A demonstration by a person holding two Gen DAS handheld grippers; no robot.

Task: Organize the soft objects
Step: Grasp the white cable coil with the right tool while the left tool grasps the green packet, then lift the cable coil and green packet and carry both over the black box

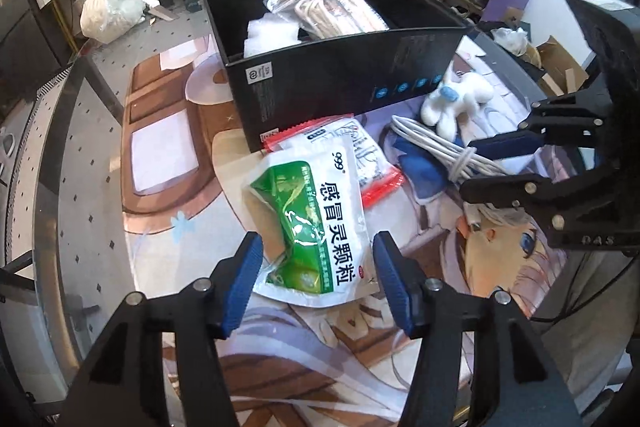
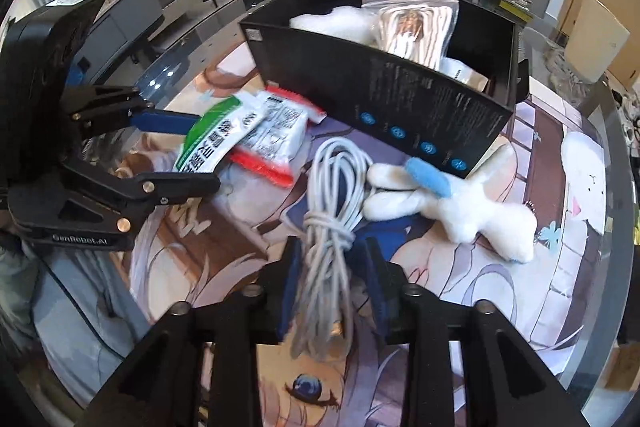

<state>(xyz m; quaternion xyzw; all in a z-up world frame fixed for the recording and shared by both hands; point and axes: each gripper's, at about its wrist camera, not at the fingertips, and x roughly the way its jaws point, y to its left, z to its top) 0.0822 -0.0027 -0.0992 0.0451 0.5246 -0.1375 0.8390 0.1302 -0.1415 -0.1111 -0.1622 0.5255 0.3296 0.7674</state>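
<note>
Left gripper (image 1: pixel 316 283): jaws apart, pouch (image 1: pixel 310 223) between (ungripped).
Right gripper (image 2: pixel 330 279): clamped on cable (image 2: pixel 334 211), beside plush (image 2: pixel 460 203).

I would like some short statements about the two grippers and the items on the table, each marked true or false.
1. The right gripper is closed on the white cable bundle. True.
2. The left gripper is shut tight on the green and white packet. False: its fingers stand open on either side of the packet.
3. The black box already holds a clear bag of items. True.
4. The white plush toy lies inside the box. False: it lies on the mat beside the box.
</note>
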